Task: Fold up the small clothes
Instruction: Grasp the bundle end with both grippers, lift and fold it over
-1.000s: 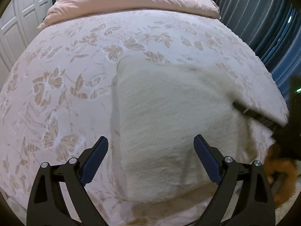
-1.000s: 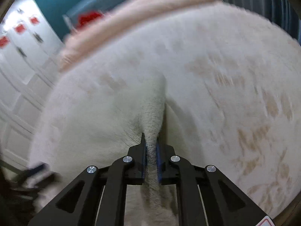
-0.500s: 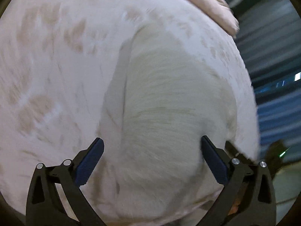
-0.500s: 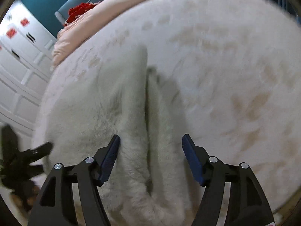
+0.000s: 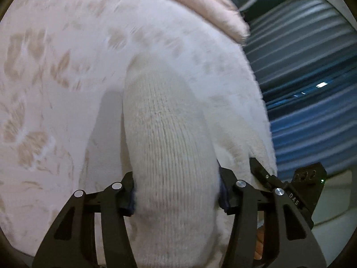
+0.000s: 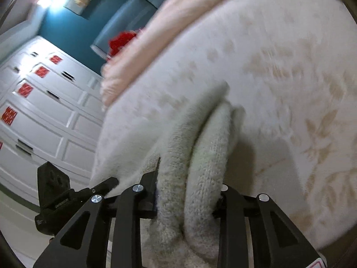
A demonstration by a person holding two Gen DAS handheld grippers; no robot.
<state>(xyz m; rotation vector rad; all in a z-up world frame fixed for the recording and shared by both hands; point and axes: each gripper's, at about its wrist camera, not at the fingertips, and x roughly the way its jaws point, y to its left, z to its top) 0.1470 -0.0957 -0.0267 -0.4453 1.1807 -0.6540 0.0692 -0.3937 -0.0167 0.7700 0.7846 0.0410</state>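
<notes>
A folded cream knit garment (image 5: 169, 134) lies on the floral bed cover (image 5: 55, 89) and bulges up between both grippers. My left gripper (image 5: 177, 197) is closing on the thick fold, and its blue pads press into both sides. In the right wrist view the same garment (image 6: 207, 138) shows as two rolled layers, with my right gripper (image 6: 188, 195) closing on them and squeezing them together. The two grippers hold opposite ends. The other tool shows at the right edge (image 5: 308, 178) and at the left edge (image 6: 53, 189).
A pink duvet (image 5: 212, 2) is heaped at the head of the bed, with something red (image 6: 122, 41) behind it. Blue curtains (image 5: 312, 89) hang beyond one bed edge. White wardrobe doors (image 6: 44, 111) stand past the other. The floor shows below both edges.
Both grippers stood open around the garment half a second ago and have since closed onto it. Both views have risen and rolled, and the garment is bunched up from the bed.
</notes>
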